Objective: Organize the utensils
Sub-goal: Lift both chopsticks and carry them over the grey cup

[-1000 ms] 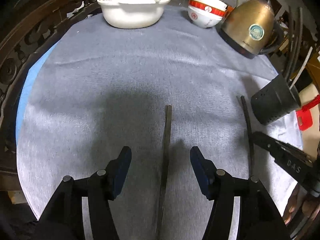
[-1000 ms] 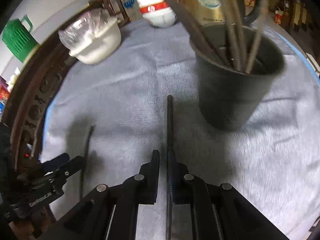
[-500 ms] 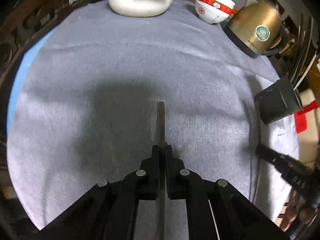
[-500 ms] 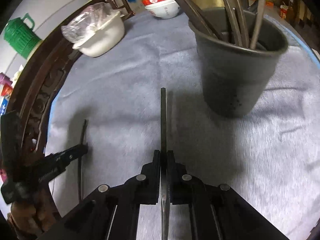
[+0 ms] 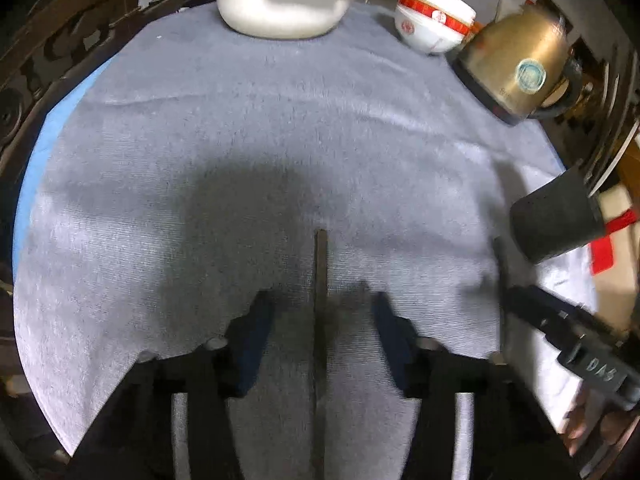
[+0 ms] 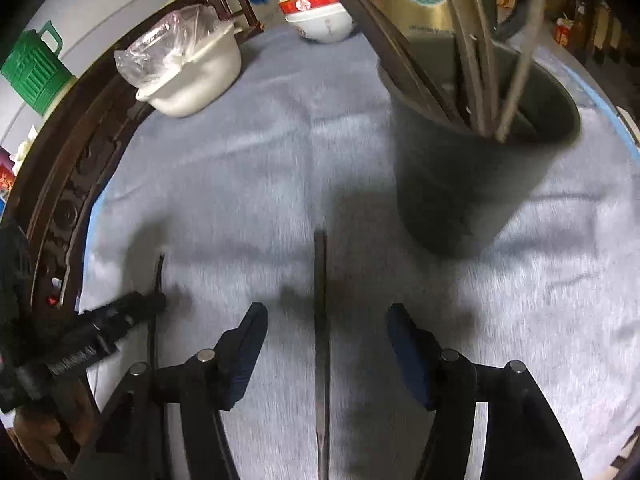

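A dark chopstick (image 5: pixel 320 280) lies on the grey cloth between the fingers of my open left gripper (image 5: pixel 322 312). A second dark chopstick (image 6: pixel 321 300) lies between the fingers of my open right gripper (image 6: pixel 326 320). A dark utensil cup (image 6: pixel 476 168) with several chopsticks in it stands just ahead and right of the right gripper; it shows at the right edge of the left wrist view (image 5: pixel 556 220). The left gripper and its chopstick (image 6: pixel 154 280) show at the left of the right wrist view. The right gripper shows in the left wrist view (image 5: pixel 512 300).
A white lidded bowl (image 5: pixel 280 4) with a plastic bag, stacked red-and-white bowls (image 5: pixel 432 20) and a gold kettle (image 5: pixel 516 68) stand at the far edge. The round table has a carved dark wooden rim (image 6: pixel 68 168). A green jug (image 6: pixel 32 68) stands beyond it.
Both grippers were shut on their chopsticks half a second ago and have opened; each chopstick now lies between open fingers. Both frames are motion-blurred.
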`<state>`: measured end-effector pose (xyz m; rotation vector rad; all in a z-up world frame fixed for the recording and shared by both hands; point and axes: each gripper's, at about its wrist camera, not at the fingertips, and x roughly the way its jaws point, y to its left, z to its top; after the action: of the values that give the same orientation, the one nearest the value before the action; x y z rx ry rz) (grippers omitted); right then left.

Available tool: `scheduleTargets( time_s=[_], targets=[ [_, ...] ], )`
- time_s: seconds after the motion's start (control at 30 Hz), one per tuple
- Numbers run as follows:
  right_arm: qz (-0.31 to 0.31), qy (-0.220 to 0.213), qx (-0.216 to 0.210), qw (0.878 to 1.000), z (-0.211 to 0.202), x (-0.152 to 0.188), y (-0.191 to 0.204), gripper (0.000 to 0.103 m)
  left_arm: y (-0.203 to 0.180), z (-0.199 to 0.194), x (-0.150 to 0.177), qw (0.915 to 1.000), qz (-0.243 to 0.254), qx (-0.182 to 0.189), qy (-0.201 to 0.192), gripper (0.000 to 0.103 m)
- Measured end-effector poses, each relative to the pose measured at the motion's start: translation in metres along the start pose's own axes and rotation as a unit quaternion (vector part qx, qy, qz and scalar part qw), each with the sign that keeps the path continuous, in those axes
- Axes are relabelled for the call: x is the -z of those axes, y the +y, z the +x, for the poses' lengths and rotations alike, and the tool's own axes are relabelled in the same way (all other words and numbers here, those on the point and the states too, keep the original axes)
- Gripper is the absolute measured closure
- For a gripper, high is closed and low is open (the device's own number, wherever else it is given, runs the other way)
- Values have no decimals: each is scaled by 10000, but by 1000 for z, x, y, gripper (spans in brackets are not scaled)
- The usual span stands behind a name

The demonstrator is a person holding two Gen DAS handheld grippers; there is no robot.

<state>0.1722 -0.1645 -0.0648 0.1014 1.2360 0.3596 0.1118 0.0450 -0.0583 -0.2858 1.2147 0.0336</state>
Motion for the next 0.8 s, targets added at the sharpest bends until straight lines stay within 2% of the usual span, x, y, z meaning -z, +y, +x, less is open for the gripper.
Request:
scheduleTargets(
  time_s=[0.03, 0.07, 0.1, 0.27, 0.33, 0.4, 0.5, 0.6, 0.67, 0.77, 0.8],
  targets=[
    [-18, 64, -33, 10000, 5, -1, 2, 75, -2, 2, -1, 9998, 120, -115, 72, 86],
    [-47, 197, 11, 9998, 12, -2, 2, 89, -2, 2, -1, 9997, 188, -164, 88, 97],
    [-97, 201, 31, 9997, 15, -3, 2, 94, 0, 4, -2, 9997, 184, -110, 117, 97],
    [-59, 175, -62, 9998, 14, -1, -2, 96, 8, 8, -9, 9997, 67, 129, 181, 98],
    [153, -49, -229, 9996, 3, 5, -10, 96, 19, 2, -4, 9996, -57, 249, 147, 98],
    [366, -397, -434, 9976, -14, 14, -20, 96, 23, -12, 2, 9985, -215, 495, -63, 98],
    [737, -1108, -685, 9887, -46, 29, -37, 97, 31, -39, 12, 9950, -341, 740, -580, 98],
    [851, -1817, -564, 9780, -78, 45, -46, 97, 34, -69, 17, 9888, -468, 799, -1173, 98],
    [865, -2298, -463, 9683, -98, 52, -47, 97, 38, -92, 21, 9800, -565, 834, -1714, 98],
    [771, -2971, -160, 9516, -123, 55, -42, 97, 26, -111, 20, 9657, -570, 643, -2452, 98],
    [727, -3191, -20, 9449, -131, 55, -40, 97, 24, -119, 22, 9584, -574, 594, -2733, 98]
  ],
)
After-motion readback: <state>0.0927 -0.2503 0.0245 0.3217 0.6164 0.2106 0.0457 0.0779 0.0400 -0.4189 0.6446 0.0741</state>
